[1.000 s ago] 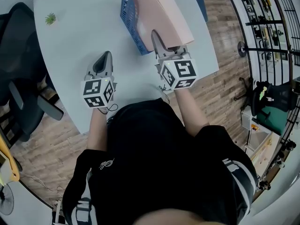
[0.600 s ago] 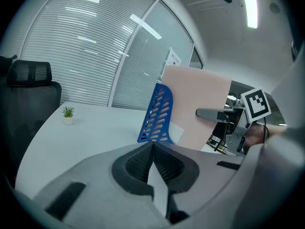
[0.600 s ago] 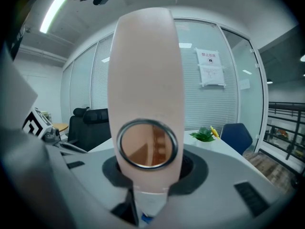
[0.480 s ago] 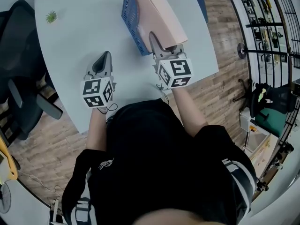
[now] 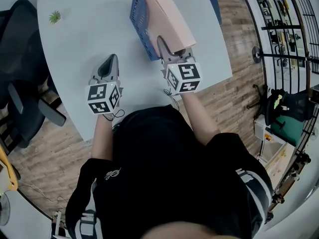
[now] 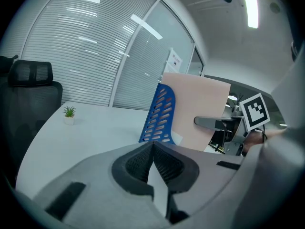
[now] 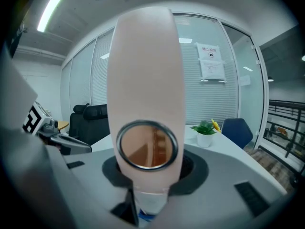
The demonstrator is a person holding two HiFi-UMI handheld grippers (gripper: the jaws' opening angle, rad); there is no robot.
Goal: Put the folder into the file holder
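Observation:
A pink folder (image 5: 168,15) stands on edge, tilted, over the right side of the blue perforated file holder (image 5: 140,20) on the white table (image 5: 84,29). My right gripper (image 5: 166,47) is shut on the folder's near spine end. In the right gripper view the spine (image 7: 145,70) with its metal finger ring (image 7: 147,145) fills the space between the jaws. My left gripper (image 5: 110,63) rests low over the table, left of the holder, shut and holding nothing. The left gripper view shows the holder (image 6: 159,113), the folder (image 6: 198,109) and the right gripper (image 6: 217,123) beyond.
A tiny potted plant (image 5: 54,18) sits at the table's far left. A black office chair (image 5: 20,59) stands left of the table. Beyond the folder are a green plant with a yellow flower (image 7: 206,128) and a blue chair (image 7: 237,130). The table's near edge runs just behind both grippers.
My right gripper has shifted slightly left with the folder, and the folder has turned more on edge beside the holder. The left gripper has stayed put.

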